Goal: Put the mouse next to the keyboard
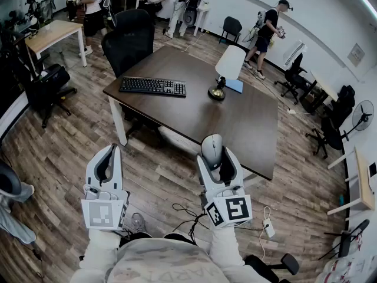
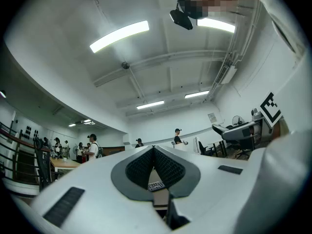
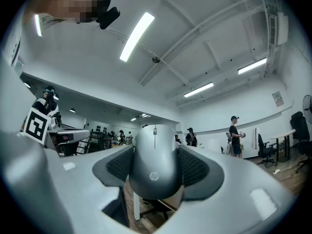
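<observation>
A silver-grey mouse (image 1: 212,148) is clamped between the pads of my right gripper (image 1: 217,156), held in the air over the floor just short of the near edge of the dark wooden table (image 1: 194,111). In the right gripper view the mouse (image 3: 155,160) fills the gap between the two pads, its wheel end pointing away. The black keyboard (image 1: 152,86) lies at the table's far left part. My left gripper (image 1: 111,153) hangs to the left over the floor, tips together, holding nothing. A sliver of the keyboard (image 2: 156,185) shows below its pads.
A white-shaded lamp (image 1: 227,69) with a brass base and a blue book (image 1: 234,86) stand right of the keyboard. A black office chair (image 1: 128,37) is behind the table. A power strip (image 1: 268,227) and cables lie on the wooden floor. Several people stand at the back.
</observation>
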`<move>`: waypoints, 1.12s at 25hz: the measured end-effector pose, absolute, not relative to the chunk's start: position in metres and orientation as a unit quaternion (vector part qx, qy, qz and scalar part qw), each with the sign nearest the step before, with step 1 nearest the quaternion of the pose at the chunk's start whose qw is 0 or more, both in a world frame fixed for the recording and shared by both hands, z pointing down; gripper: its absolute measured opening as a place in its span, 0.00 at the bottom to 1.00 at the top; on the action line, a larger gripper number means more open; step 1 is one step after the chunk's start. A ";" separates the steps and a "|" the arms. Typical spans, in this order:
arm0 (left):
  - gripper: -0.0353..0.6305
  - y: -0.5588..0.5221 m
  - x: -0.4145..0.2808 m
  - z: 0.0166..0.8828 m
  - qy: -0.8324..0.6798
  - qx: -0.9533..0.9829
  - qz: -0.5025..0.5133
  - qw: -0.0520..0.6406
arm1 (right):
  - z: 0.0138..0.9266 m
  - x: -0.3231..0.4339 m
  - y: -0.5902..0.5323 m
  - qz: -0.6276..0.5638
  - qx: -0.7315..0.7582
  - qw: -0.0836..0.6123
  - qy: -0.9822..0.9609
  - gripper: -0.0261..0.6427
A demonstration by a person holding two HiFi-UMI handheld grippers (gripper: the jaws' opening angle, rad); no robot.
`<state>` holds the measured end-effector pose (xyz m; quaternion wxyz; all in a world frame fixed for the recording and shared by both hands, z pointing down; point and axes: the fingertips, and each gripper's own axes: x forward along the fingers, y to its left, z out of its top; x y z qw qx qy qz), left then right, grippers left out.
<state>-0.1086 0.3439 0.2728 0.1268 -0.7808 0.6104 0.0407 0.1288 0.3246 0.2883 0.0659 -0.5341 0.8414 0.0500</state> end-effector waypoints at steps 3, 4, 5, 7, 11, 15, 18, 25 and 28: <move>0.06 0.344 -0.113 0.274 0.609 -0.781 0.040 0.128 | 0.290 0.124 0.324 0.050 -0.536 0.067 0.840 0.50; 0.06 0.343 -0.115 0.274 0.609 -0.782 0.039 0.128 | 0.290 0.122 0.324 0.051 -0.536 0.067 0.840 0.50; 0.06 0.342 -0.116 0.275 0.609 -0.782 0.039 0.128 | 0.291 0.121 0.323 0.051 -0.536 0.067 0.840 0.50; 0.06 0.339 -0.120 0.275 0.609 -0.782 0.037 0.128 | 0.292 0.117 0.320 0.052 -0.537 0.067 0.839 0.50; 0.06 0.327 -0.129 0.275 0.607 -0.784 0.037 0.129 | 0.293 0.108 0.309 0.053 -0.541 0.063 0.837 0.50; 0.06 0.311 -0.139 0.276 0.604 -0.786 0.034 0.128 | 0.296 0.099 0.294 0.061 -0.549 0.056 0.832 0.50; 0.06 0.297 -0.148 0.278 0.601 -0.788 0.033 0.128 | 0.300 0.090 0.281 0.062 -0.554 0.052 0.829 0.50; 0.06 0.262 -0.175 0.282 0.594 -0.794 0.033 0.129 | 0.307 0.070 0.250 0.060 -0.571 0.054 0.817 0.50; 0.06 0.248 -0.186 0.284 0.588 -0.797 0.035 0.133 | 0.313 0.063 0.237 0.057 -0.580 0.054 0.811 0.50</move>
